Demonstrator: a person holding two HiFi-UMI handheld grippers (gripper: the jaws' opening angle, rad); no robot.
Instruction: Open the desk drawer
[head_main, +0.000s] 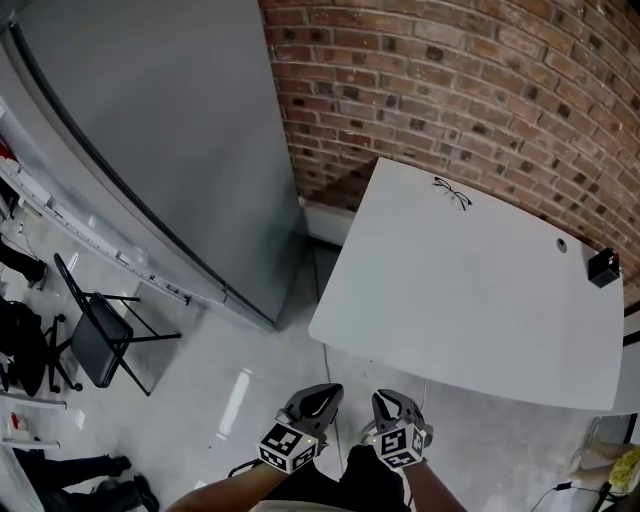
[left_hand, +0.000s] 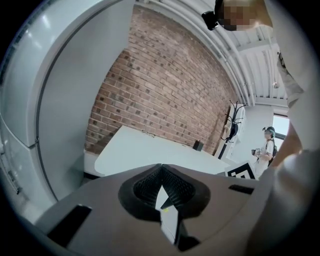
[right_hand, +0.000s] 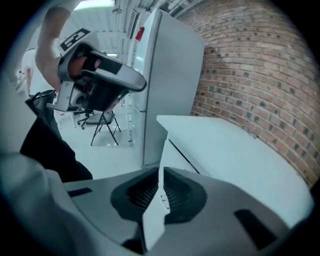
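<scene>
A white desk (head_main: 470, 300) stands against the brick wall, ahead and to the right of me. No drawer shows in the head view. In the right gripper view a white panel (right_hand: 170, 157) hangs under the desk top (right_hand: 225, 147), set off from it by a dark seam. Both grippers hover low over the floor in front of the desk, side by side and clear of it. My left gripper (head_main: 322, 395) is shut and empty, its tips meeting in its own view (left_hand: 161, 167). My right gripper (head_main: 392, 400) is shut too, with nothing between its jaws (right_hand: 161, 171).
A tall grey cabinet (head_main: 170, 150) stands left of the desk, with a narrow gap between them. A black folding chair (head_main: 100, 335) is on the floor at left. Eyeglasses (head_main: 452, 193) and a small black box (head_main: 603, 267) lie on the desk. A person (left_hand: 269, 147) stands far off.
</scene>
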